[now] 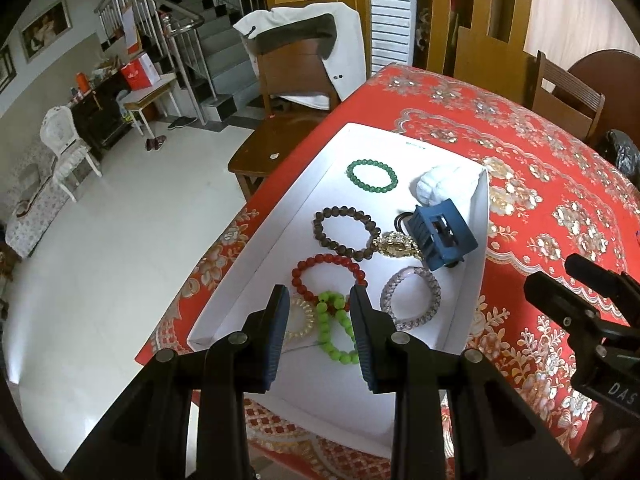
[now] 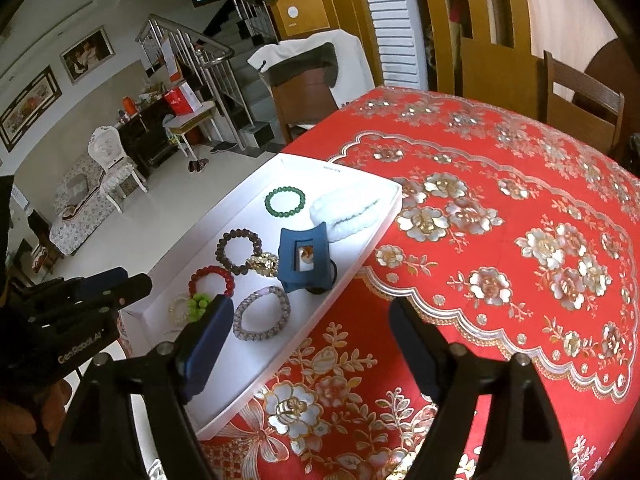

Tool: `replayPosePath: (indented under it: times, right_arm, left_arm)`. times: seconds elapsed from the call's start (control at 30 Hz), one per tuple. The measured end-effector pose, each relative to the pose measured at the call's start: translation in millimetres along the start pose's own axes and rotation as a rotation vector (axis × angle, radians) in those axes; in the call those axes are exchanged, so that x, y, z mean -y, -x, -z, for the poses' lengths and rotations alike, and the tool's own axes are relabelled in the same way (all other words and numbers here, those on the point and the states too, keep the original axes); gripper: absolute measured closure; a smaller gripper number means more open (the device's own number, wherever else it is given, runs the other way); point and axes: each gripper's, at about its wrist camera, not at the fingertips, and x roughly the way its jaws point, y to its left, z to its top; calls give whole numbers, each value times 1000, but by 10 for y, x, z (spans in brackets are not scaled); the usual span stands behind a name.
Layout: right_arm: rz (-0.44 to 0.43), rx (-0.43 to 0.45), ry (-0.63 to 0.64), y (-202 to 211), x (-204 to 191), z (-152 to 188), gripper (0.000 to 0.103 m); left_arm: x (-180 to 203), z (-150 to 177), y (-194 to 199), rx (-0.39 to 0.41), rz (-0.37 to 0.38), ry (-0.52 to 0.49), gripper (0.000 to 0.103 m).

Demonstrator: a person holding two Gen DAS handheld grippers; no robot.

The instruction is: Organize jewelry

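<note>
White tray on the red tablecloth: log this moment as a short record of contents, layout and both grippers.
surface: red floral tablecloth
container: white tray
bead bracelets: green bracelet, brown bracelet, red bracelet, lime bracelet
other items: blue hair claw, gold ornament, clear chain bracelet, white scrunchie
left gripper: open, nothing clamped, above the lime bracelet
right gripper: open, empty, over the tray's near edge

Bracelets (image 1: 346, 236) and hair clip (image 1: 444, 236) lie in tray (image 1: 256, 280) on table (image 1: 540, 184).
</note>
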Motion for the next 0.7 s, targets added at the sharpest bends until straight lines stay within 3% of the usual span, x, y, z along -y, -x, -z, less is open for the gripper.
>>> replayPosePath:
  times: [0.7]
  right_arm:
    - [-8, -29, 13, -59, -41, -35, 18]
  left_arm:
    - [-42, -2, -62, -13, -27, 4, 58]
